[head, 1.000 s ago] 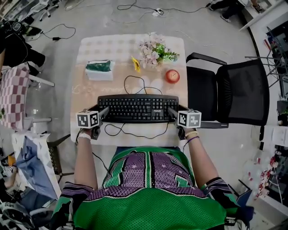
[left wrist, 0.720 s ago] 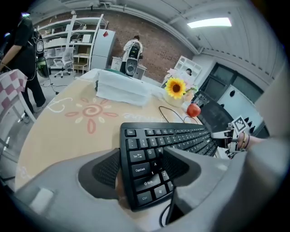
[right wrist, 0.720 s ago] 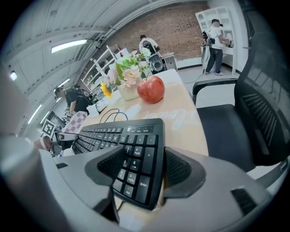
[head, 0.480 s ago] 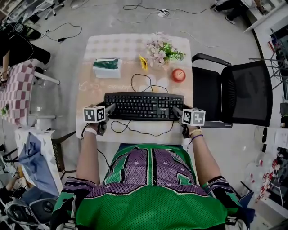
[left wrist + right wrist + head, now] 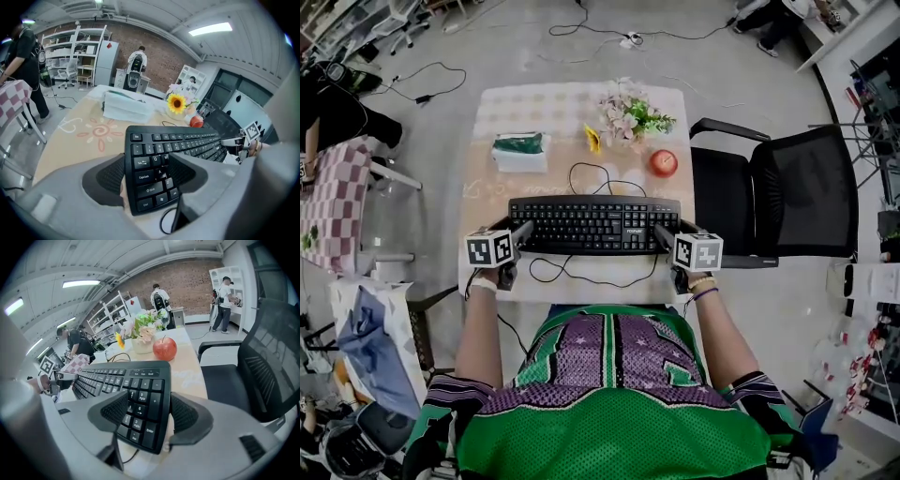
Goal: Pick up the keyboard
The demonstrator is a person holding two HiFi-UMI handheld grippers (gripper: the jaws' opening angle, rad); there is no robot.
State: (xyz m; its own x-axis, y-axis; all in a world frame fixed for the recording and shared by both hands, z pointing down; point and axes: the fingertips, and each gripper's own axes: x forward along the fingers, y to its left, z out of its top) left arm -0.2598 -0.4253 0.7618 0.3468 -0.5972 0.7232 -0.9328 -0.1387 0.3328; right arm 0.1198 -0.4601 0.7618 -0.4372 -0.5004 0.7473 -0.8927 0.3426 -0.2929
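In the head view, the keyboard (image 5: 594,225) is seen across the near part of the table (image 5: 487,192), in front of the person. The left claw (image 5: 520,232) is set at its left end and the right claw (image 5: 662,234) at its right end. A second ago the claws were already at these two ends, so little has changed. The keyboard looks a tiny bit bigger now, so it may have been raised a little, but this cannot be told for sure. An apple (image 5: 664,163) and some flowers (image 5: 628,114) are seen well behind it, and its cable (image 5: 591,274) is looped on the table near the front edge. In the left gripper view, the left end of the keyboard is seen pinched between the two jaws, with one pad laid on the keys and the other at the outer edge. In the right gripper view, the number keys at the right end are pinched the same way, and the near edge looks lifted off the table. The grip seems to be made at both ends, so the lift is judged to be just starting. The hanging cable should be watched, as it could be caught.
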